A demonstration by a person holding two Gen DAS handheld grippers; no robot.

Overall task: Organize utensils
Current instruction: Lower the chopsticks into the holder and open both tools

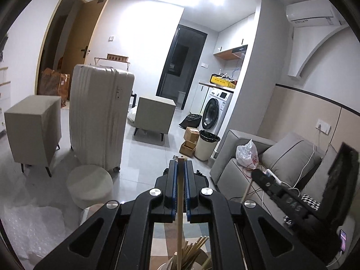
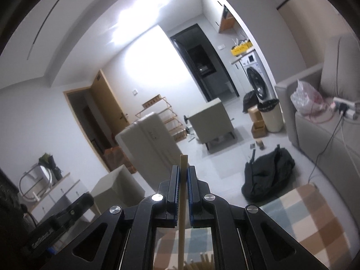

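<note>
My left gripper [image 1: 181,164] is shut on a pale wooden chopstick [image 1: 180,202] that runs down between the blue pads toward a white holder [image 1: 193,263] full of several chopsticks below it. My right gripper [image 2: 183,171] is shut on another pale chopstick [image 2: 181,220], its top end sticking out past the fingertips. More chopstick ends [image 2: 202,262] show at the bottom of the right wrist view. The right gripper's body [image 1: 276,189] shows at the right of the left wrist view, over the sofa.
A checked cloth [image 2: 303,220] lies under the grippers. Beyond are a white suitcase [image 1: 99,117], grey cabinets [image 1: 33,130], a round stool [image 1: 90,183], a grey sofa [image 1: 281,157], a bin [image 1: 205,145] and a black bag [image 2: 267,175] on the floor.
</note>
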